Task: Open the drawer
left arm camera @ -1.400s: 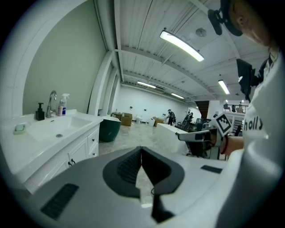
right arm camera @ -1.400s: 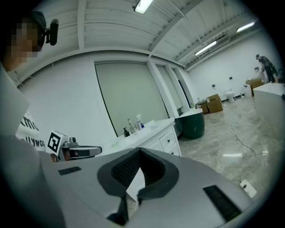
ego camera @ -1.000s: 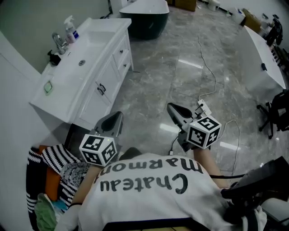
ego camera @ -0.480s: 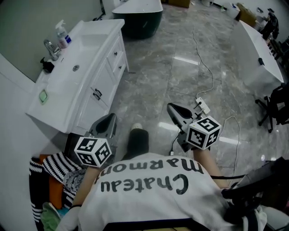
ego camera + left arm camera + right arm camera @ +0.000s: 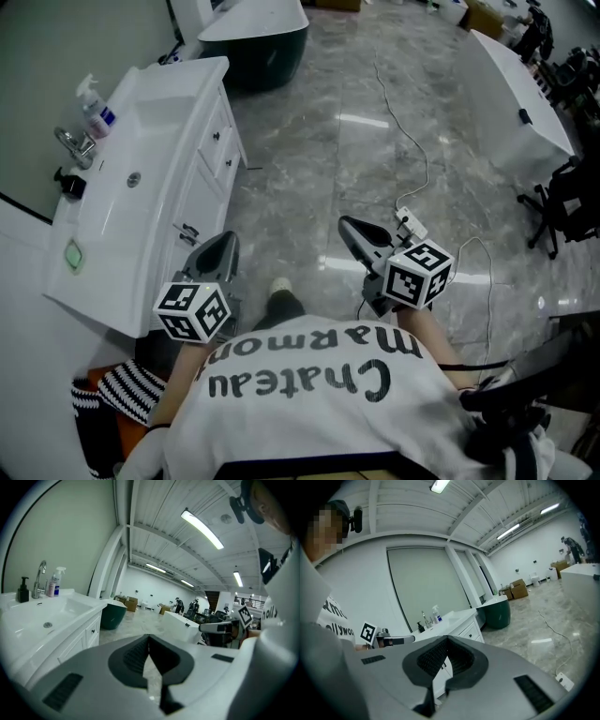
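The left gripper hangs close to the front of the white vanity, at the end nearest the person. Its jaws are pressed together with nothing between them. The right gripper is held farther out from the vanity, over the grey marble floor, and its jaws are likewise closed and empty.

The two drawers are stacked one above the other in the vanity's front, toward its far end. Both are pushed in flush with the front. Each has a white panelled face with one small dark knob at its middle. They are well apart from both grippers.

On the same front, nearer the left gripper, are the cabinet doors with dark handles. On the vanity's top, along its back edge, stand a faucet, a spray bottle and a black soap dispenser. Past the vanity's far end sits a dark green bathtub.
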Motion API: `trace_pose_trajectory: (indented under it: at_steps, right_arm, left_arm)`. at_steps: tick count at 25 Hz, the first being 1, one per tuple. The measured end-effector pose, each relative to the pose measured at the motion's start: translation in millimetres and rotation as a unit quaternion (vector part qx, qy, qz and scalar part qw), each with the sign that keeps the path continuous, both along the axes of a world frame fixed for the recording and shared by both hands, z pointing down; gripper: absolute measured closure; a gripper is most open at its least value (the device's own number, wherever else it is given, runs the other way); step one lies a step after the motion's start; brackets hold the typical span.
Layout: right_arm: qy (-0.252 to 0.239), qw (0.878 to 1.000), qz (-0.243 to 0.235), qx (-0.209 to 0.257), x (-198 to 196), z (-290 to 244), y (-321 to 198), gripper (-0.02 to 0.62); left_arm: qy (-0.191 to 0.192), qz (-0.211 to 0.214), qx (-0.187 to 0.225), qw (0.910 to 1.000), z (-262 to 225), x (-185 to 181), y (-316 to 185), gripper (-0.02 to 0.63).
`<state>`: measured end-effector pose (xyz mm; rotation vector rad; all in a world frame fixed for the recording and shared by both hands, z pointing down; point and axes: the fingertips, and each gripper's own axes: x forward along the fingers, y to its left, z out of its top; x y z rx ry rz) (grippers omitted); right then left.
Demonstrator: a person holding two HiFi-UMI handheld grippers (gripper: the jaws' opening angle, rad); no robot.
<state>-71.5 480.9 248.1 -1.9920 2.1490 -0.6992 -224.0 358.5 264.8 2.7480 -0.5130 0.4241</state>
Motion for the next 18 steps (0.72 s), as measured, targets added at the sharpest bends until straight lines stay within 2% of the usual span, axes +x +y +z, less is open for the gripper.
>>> trace_pose_trajectory:
  at_steps: [3, 13, 18]
  right_arm:
    - [-0.003, 1.0, 0.004, -0.002, 13.2, -3.7, -31.7, 0.592]
    - [-0.006, 1.0, 0.024, 0.004, 52.2, -14.0, -148.0, 0.592]
    - [-0.004, 1.0, 0.026, 0.001, 60.3, -11.6, -192.8, 0.592]
  left_arm:
    - [0.011, 0.006, -0.005, 0.9999, -11.3, 17.8, -35.4, 0.597]
    - [0.011, 0.041, 0.013, 0.999, -26.0, 68.1, -156.7, 0.597]
    - [0.007, 0.047, 0.009, 0.9989, -20.3, 76.5, -201.1, 0.597]
